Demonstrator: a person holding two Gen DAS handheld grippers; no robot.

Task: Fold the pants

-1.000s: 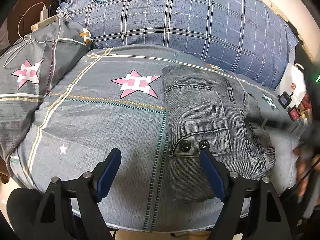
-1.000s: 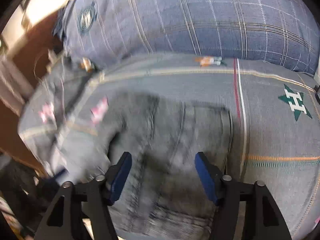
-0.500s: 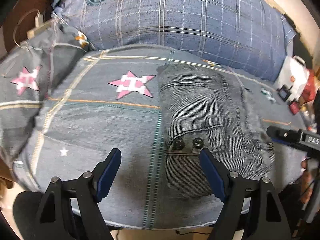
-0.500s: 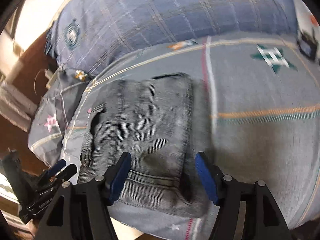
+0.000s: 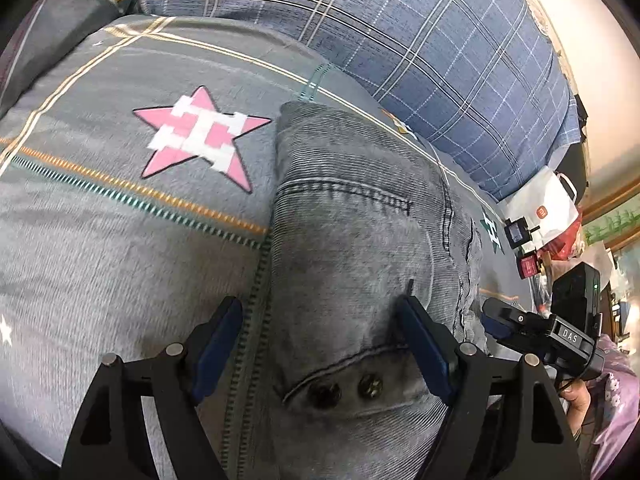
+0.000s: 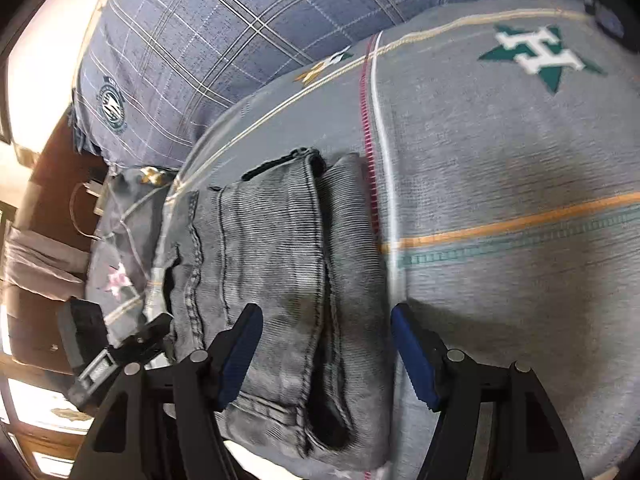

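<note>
Left hand-held gripper and right hand-held gripper both angled downward, jaws apart.

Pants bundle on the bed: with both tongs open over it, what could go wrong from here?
1. The folded pants lie near the bed's front edge; a nudge may slide them off the bedspread.
2. The left tongs straddle only one side edge, so closing may lift just the top layer and undo the fold.
3. The right tongs work close by; they could bump each other.

Even indoor light, fisheye bend, dark corners.
Motion blur smears the bedspread; glare washes the wall beyond it.
</note>
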